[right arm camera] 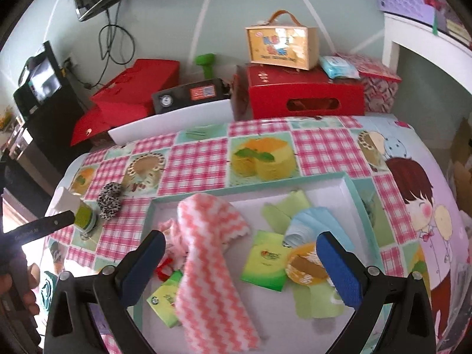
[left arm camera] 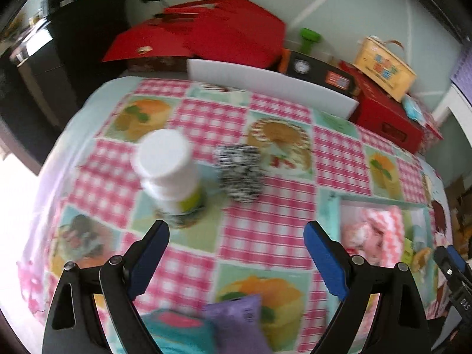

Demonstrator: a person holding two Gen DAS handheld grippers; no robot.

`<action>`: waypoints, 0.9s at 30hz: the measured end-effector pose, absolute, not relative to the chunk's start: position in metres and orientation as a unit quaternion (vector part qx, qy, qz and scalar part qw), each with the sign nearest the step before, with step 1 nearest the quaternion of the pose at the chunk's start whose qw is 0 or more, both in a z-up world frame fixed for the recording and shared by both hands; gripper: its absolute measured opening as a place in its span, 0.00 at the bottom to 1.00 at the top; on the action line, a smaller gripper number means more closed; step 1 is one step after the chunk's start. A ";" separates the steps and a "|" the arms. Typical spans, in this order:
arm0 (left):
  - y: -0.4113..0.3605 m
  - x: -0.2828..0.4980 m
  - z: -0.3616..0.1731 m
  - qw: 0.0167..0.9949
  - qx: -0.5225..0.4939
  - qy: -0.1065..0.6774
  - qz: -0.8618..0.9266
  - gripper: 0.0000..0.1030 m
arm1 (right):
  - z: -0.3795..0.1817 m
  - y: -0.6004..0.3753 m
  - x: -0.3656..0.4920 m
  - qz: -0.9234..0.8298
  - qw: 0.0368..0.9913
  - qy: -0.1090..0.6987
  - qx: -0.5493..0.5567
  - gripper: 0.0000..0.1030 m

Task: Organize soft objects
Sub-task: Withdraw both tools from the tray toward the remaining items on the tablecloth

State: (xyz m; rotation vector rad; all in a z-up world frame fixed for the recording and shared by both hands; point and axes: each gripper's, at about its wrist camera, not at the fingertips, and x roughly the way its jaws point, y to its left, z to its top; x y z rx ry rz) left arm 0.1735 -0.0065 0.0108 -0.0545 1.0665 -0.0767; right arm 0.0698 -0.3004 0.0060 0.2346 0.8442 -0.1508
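We see a table (right arm camera: 259,141) covered by a cloth of pink gingham squares and cake pictures, set against a pale green wall. Along its far edge stand red boxes (right arm camera: 303,97), a white tray wall (left arm camera: 274,88), a green dumbbell (right arm camera: 208,65) and a yellow case with a handle (right arm camera: 281,44). A dark cabinet with a screen (right arm camera: 44,81) stands beyond the far left corner.

Toward the right edge lies a shallow teal-rimmed tray (right arm camera: 250,188). In it we find a pink-and-white zigzag cloth (right arm camera: 206,250), a light blue cloth (right arm camera: 309,221), green packets (right arm camera: 265,259) and an orange round item (right arm camera: 306,265). Near the left edge stands a white-capped bottle (left arm camera: 168,171), and just beside it a black-and-white patterned scrunchie (left arm camera: 240,174). At the near edge lie a purple pouch (left arm camera: 236,321) and a teal one (left arm camera: 180,330), touching each other.

The left gripper (left arm camera: 236,262) points steeply down over the cloth between bottle and near pouches, its blue-padded jaws spread wide with nothing between them. The right gripper (right arm camera: 240,268) hangs above the tray, jaws likewise wide; the zigzag cloth passes between them in the picture, but neither pad presses on it. A hand (right arm camera: 17,289) on the left gripper's handle shows at the left margin of the right wrist view.

The left wrist view is motion-blurred, so labels are unreadable; both pouches are cut off by the lower frame edge.
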 end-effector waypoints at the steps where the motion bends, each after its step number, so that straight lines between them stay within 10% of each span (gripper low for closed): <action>1: 0.000 0.173 0.011 0.861 -0.028 0.508 -0.028 0.90 | 0.006 -0.297 0.070 -0.066 0.903 0.408 0.113 1.00; 21: 0.115 0.154 -0.001 0.845 -0.084 0.519 0.099 0.90 | -0.032 -0.139 0.076 0.113 0.881 0.458 -0.021 1.00; 27: 0.123 0.155 -0.010 0.838 -0.098 0.529 0.095 0.90 | -0.054 -0.109 0.074 0.145 0.860 0.487 -0.046 0.80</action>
